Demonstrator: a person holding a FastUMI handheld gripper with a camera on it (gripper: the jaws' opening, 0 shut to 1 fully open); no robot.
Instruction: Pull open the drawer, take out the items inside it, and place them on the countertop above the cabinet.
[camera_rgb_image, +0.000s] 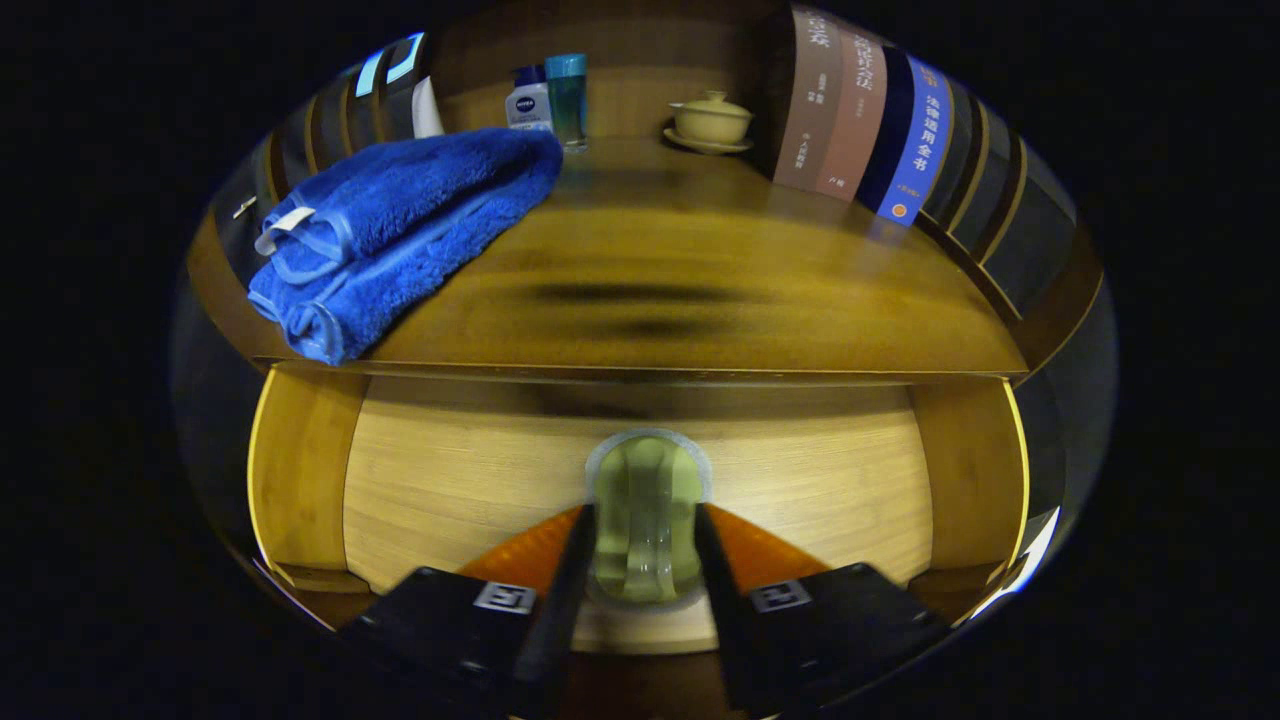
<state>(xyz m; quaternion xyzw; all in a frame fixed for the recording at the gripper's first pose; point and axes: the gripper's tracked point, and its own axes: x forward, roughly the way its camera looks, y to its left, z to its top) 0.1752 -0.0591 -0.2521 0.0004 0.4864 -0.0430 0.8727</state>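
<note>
So the gripper (645, 560) is down in the open drawer (450, 490), and its fingers (560, 580) are clamped on a small clear glass cup (647, 520), one pressing each side; the cup sits right between them, over the drawer's pale wood bottom, though I can't tell if it's lifted off it or still touching. Above the drawer is the wooden table (680, 300); a folded blue towel (400, 230) lies on its left part, hanging a bit over the front edge. Further back there's a white lotion bottle (528, 100) right beside a teal-capped clear bottle (567, 95), near the towel's far end; a cream lidded tea bowl on a saucer (710, 122) sits well right of those; a row of upright books (860, 115) stands along the right side, just beside the tea bowl.
</note>
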